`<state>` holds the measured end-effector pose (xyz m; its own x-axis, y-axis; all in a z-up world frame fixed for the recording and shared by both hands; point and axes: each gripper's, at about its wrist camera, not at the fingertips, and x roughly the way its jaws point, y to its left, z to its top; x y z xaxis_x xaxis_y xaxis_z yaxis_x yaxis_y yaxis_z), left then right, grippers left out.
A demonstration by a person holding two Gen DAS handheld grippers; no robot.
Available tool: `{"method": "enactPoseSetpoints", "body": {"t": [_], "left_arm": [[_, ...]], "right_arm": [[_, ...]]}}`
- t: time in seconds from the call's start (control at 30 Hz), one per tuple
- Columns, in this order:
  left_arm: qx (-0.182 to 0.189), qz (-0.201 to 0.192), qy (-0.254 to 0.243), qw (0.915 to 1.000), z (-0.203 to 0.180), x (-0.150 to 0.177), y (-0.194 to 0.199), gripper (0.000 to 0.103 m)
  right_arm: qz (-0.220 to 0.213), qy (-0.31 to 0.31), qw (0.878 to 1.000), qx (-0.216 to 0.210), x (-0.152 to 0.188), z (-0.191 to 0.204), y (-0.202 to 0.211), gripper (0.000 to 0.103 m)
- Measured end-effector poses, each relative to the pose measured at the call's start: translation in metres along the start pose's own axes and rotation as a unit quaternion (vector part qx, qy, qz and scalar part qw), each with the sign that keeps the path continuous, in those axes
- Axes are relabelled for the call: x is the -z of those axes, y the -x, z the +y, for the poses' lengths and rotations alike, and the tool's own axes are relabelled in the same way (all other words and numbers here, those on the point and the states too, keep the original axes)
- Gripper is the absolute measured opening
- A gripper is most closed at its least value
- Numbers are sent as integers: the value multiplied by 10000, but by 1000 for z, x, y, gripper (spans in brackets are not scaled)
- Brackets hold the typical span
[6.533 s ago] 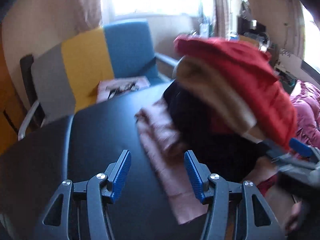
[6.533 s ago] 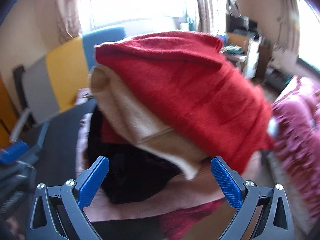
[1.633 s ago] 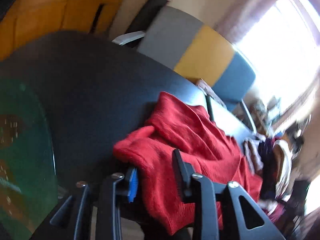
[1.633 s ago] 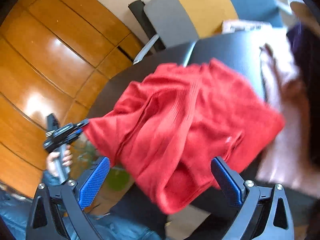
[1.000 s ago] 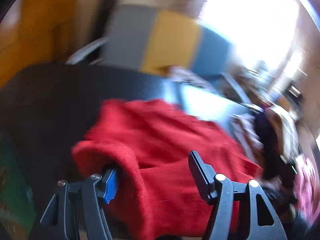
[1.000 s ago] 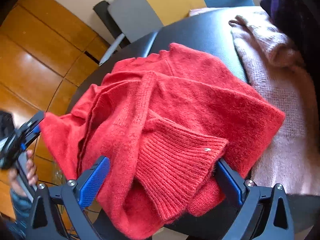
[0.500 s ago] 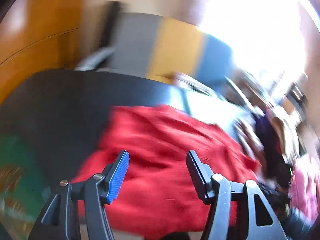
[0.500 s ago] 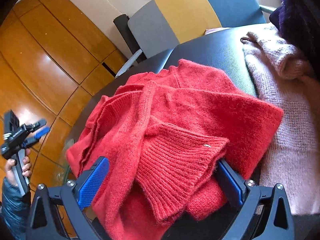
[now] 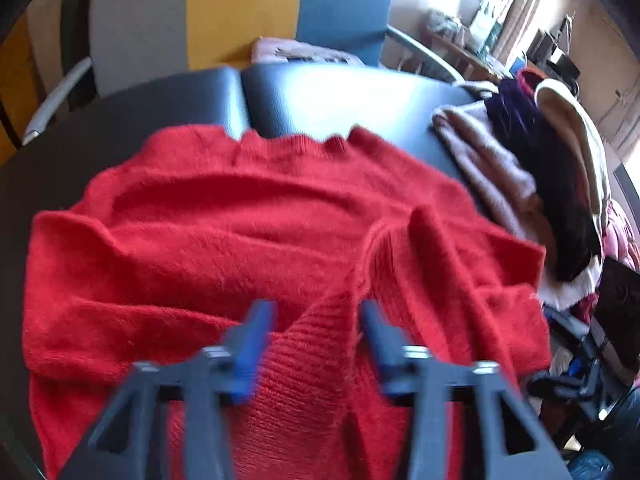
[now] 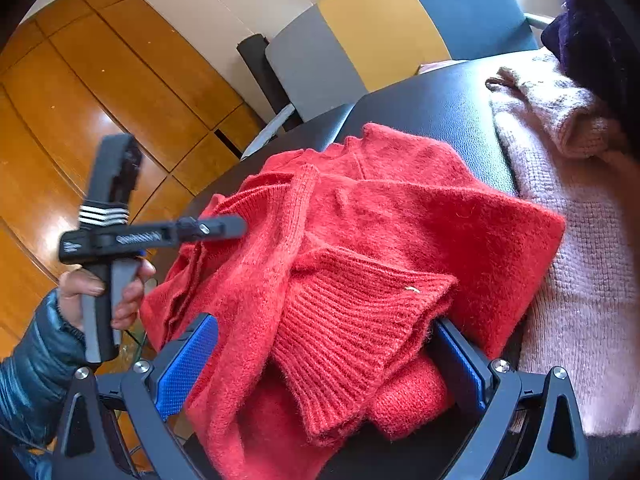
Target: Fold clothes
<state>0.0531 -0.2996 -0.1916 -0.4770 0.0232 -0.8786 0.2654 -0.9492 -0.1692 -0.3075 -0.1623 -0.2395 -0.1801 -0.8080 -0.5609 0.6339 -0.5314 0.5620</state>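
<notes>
We have one red sweater (image 9: 248, 232) bunched on the black bench (image 9: 344, 96), its near edge hanging over the side. Our left gripper (image 9: 316, 320) is spread, straddling a ribbed cuff without pinching it; our right gripper (image 10: 320, 356) is spread wide around another ribbed fold, also not clamped. The likely trouble: closing here would catch several layers at once, so the sweater lifts as a lump rather than flat, or it slides off the edge. Beside it lies one pink knit (image 10: 580, 240), touching the sweater, under a pile (image 9: 560, 184) of dark and cream clothes we cannot count.
</notes>
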Motion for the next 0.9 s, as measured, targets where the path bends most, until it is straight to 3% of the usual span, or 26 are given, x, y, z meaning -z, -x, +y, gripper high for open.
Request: {"method": "enactPoseSetpoints", "body": {"t": [0.1, 0.3, 0.5, 0.6, 0.8, 0.9], "left_arm": [[241, -259, -29, 9994, 6, 18, 17, 6], [1288, -884, -43, 9877, 23, 95, 90, 6], [1286, -219, 274, 9911, 42, 194, 114, 6], [1448, -53, 626, 9875, 58, 226, 123, 8], [1429, -1002, 1298, 9761, 98, 216, 152, 16], [1373, -1332, 1303, 9728, 100, 189, 152, 21]], "right_arm": [[-18, 28, 10000, 16, 1, 0, 1, 103], [24, 127, 9999, 62, 1, 1, -1, 103], [125, 203, 9996, 118, -5, 1, -6, 103], [209, 267, 9991, 256, -10, 3, -13, 103], [463, 654, 9934, 817, -20, 13, -30, 103], [523, 853, 9870, 1260, -26, 18, -43, 103]]}}
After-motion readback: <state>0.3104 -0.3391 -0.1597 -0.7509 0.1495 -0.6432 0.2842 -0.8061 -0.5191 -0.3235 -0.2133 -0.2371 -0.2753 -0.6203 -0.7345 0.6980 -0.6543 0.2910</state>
